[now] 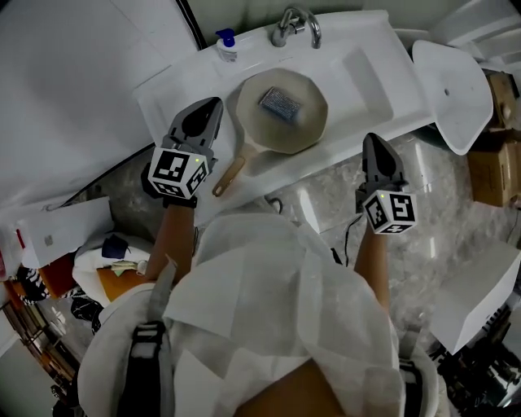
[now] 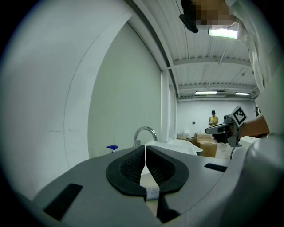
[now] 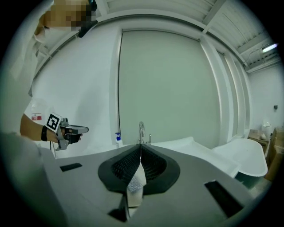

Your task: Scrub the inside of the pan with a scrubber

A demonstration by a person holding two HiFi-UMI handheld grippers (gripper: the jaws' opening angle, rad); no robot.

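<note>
A cream pan (image 1: 301, 122) with a wooden handle (image 1: 230, 174) lies in the white sink (image 1: 370, 77). A grey scrubber (image 1: 280, 103) rests inside it, untouched. My left gripper (image 1: 207, 111) hovers just left of the pan, above the handle, with its jaws closed together and nothing between them (image 2: 145, 149). My right gripper (image 1: 374, 144) is at the sink's front edge, to the right of the pan and apart from it, also shut and empty (image 3: 140, 147). Each gripper shows in the other's view, the right gripper (image 2: 225, 128) and the left gripper (image 3: 71, 130).
A chrome faucet (image 1: 296, 24) and a blue-capped bottle (image 1: 226, 42) stand at the sink's back. A white oval basin (image 1: 453, 91) leans at the right beside cardboard boxes (image 1: 493, 173). A white box (image 1: 57, 234) and clutter lie on the floor at the left.
</note>
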